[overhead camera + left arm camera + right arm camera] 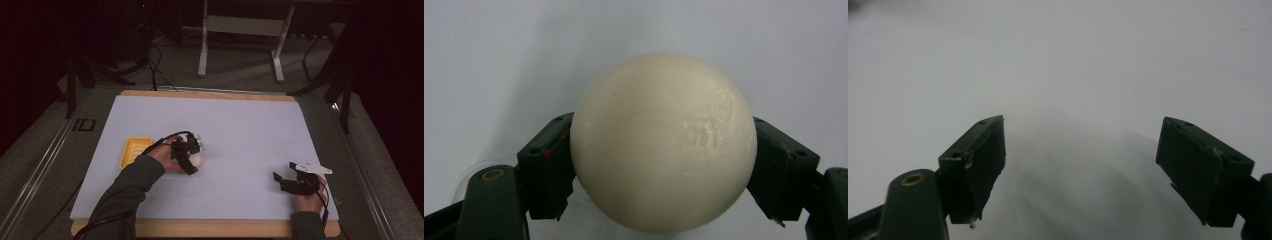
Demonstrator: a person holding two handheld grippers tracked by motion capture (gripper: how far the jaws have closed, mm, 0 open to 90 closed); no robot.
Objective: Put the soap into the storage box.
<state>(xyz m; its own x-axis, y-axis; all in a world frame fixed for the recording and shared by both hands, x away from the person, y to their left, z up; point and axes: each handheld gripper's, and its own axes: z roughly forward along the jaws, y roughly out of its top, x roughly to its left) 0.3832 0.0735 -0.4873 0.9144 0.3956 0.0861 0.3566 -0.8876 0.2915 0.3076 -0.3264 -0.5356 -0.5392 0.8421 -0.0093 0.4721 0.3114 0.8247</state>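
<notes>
A cream-white ball (664, 142) sits between the two black jaws of my left gripper (664, 170), which press on its left and right sides. In the high view the left gripper (189, 159) is left of the table's middle, with the ball (197, 159) partly hidden under it. My right gripper (282, 176) rests near the front right of the white mat, jaws spread apart. In the right gripper view its jaws (1080, 167) stand open over bare white surface.
A yellow rectangular tray (134, 151) lies just left of the left hand on the white mat (225, 125). The wooden table edge (210, 227) runs along the front. A metal frame stand (240, 30) is on the floor behind the table.
</notes>
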